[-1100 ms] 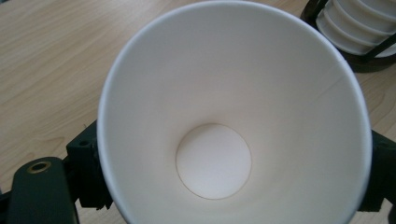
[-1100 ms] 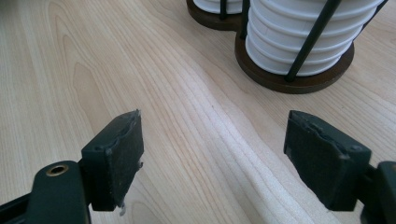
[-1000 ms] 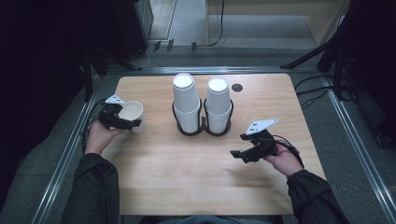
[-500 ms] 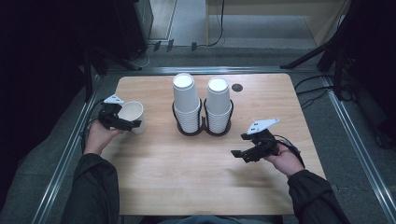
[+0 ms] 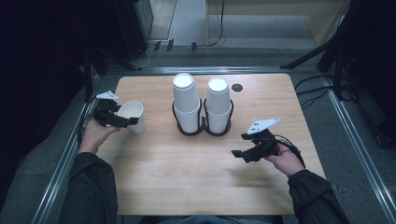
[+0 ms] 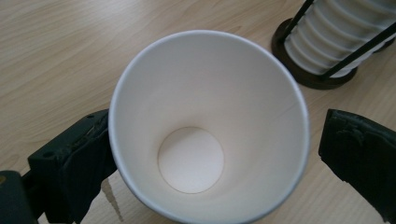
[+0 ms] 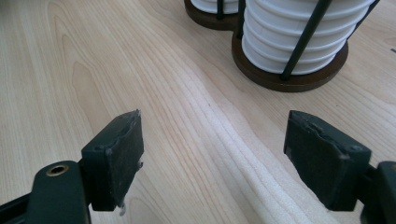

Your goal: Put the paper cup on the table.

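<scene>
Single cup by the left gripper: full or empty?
Empty: the left gripper view looks straight into the cup and shows its bare white bottom.

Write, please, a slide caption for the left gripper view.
Open tongs straddle an empty white paper cup on the wooden table.

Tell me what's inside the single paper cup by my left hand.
Nothing: the paper cup is empty, and the left gripper view looks straight down to its bare white bottom. The table under the cup is covered by it, so that spot can't be checked.

Single cup (image 5: 133, 115) far left on table (image 5: 187, 186), two cup stacks (image 5: 203, 105) behind centre.
</scene>
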Motion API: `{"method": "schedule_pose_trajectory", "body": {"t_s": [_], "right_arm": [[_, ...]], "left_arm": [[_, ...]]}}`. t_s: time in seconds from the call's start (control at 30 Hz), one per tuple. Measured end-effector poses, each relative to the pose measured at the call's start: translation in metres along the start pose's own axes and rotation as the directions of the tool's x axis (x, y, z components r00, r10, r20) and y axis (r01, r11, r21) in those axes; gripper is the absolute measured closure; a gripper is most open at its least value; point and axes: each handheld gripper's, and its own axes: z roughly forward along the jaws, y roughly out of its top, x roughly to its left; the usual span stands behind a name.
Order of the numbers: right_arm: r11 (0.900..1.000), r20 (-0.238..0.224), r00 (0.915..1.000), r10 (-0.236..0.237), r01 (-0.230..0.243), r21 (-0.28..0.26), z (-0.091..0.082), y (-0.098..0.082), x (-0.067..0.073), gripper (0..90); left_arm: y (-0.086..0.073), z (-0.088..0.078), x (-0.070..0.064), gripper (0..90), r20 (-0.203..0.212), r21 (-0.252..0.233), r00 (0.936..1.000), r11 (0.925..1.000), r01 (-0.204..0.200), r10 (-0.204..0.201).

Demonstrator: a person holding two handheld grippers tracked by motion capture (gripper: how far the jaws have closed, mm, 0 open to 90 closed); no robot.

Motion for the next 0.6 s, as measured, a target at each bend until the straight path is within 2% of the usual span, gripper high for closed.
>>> {"method": "schedule_pose_trajectory", "body": {"t_s": [0.17, 0.3, 0.33, 0.43, 0.57, 0.6], "right_arm": [[1.000, -0.010, 0.9999, -0.011, 0.011, 0.010, 0.001, 0.000, 0.001, 20.4], [1.000, -0.008, 0.9998, -0.018, 0.018, 0.015, 0.001, -0.001, 0.001, 20.4], [1.000, -0.008, 0.9998, -0.020, 0.020, 0.014, 0.001, -0.001, 0.001, 20.4], [1.000, -0.008, 0.9998, -0.020, 0.020, 0.012, 0.001, -0.001, 0.001, 20.4], [1.000, -0.007, 0.9997, -0.022, 0.022, 0.011, 0.001, 0.000, 0.000, 20.5], [1.000, -0.011, 0.9997, -0.022, 0.022, 0.011, 0.001, 0.000, 0.000, 20.4]], "left_arm": [[0.009, -0.008, -0.003, 0.0, -0.001, 0.012, 1.0000, 0.9999, -0.006, 0.006], [0.011, -0.019, -0.004, 0.0, -0.059, -0.005, 0.9982, 0.9999, -0.012, 0.012], [0.011, -0.021, -0.003, 0.0, -0.068, -0.008, 0.9977, 1.0000, -0.003, 0.003], [0.010, -0.028, -0.001, 0.0, -0.050, -0.026, 0.9984, 0.9994, 0.024, -0.026], [0.011, -0.037, -0.003, 0.0, -0.048, -0.037, 0.9982, 0.9988, 0.033, -0.035], [0.012, -0.039, -0.003, 0.0, -0.040, -0.041, 0.9979, 0.9979, 0.049, -0.051]]}}
